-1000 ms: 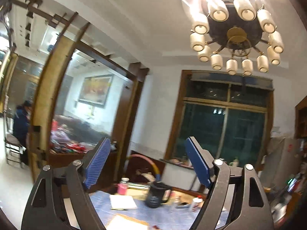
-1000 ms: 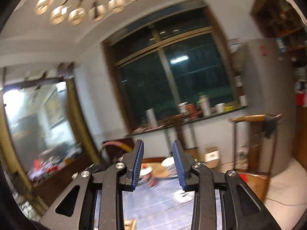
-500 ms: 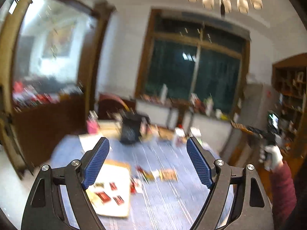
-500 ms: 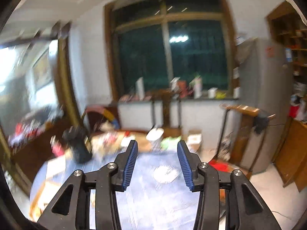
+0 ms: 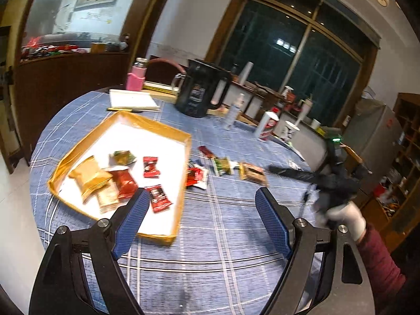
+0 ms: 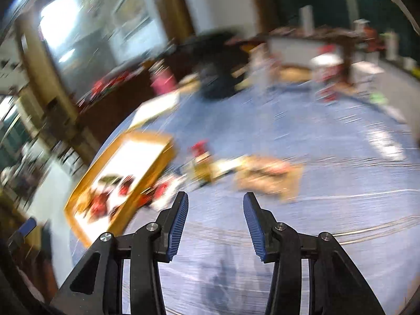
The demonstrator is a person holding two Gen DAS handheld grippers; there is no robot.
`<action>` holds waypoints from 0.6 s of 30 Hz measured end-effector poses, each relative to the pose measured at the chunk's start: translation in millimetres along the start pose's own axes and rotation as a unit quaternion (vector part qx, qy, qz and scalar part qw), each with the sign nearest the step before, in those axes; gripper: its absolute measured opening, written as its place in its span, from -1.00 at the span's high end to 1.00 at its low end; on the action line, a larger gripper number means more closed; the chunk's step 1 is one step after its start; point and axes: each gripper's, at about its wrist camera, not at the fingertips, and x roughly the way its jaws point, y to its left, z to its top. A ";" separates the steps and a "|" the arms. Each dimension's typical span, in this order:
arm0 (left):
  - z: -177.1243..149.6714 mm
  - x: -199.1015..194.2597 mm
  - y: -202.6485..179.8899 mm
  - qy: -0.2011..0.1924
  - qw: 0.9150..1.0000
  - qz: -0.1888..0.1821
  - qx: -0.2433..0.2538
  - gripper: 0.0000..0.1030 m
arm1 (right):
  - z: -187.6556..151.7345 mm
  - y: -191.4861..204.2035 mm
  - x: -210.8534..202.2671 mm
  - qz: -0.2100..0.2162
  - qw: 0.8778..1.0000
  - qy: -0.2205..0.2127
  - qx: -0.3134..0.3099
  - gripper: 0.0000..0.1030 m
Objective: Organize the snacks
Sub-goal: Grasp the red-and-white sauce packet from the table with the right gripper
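A gold-rimmed tray [image 5: 157, 126] with a white floor lies on the blue checked tablecloth [image 5: 223, 236]. It holds gold packets [image 5: 90, 178], red packets [image 5: 151, 166] and a green-gold one [image 5: 122, 157]. Loose snacks lie to its right: a red packet [image 5: 195, 177], a green one [image 5: 223, 165] and a brown one [image 5: 253, 173]. My left gripper [image 5: 202, 194] hangs open and empty above the tray's near right corner. The right wrist view is blurred. There my right gripper [image 6: 215, 199] is partly open and empty, short of the brown packet [image 6: 267, 178], with the tray [image 6: 162, 141] to its left.
At the back of the round table stand a black pitcher [image 5: 199, 92], a pink bottle [image 5: 136, 76], a notepad [image 5: 131, 99], a spray bottle [image 5: 235, 110] and a white bottle [image 5: 266, 126]. A white-gloved hand [image 5: 346, 218] in a dark red sleeve is at the right.
Both views have swung down from the ceiling and window to the table, and both grippers have dropped toward it. The right jaws have widened; the left jaws look unchanged.
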 end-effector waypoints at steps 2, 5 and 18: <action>-4.4 5.5 8.4 0.003 1.000 0.004 -0.003 -0.62 | -6.1 37.3 43.3 0.020 0.999 0.037 -0.027 0.17; -14.3 16.4 27.1 0.017 1.000 0.001 -0.010 -0.62 | -20.3 85.6 95.0 0.018 0.994 0.089 -0.066 0.39; -23.0 48.7 75.1 0.042 0.998 -0.016 -0.046 -0.62 | 26.6 82.3 141.6 0.057 0.995 0.078 -0.023 0.62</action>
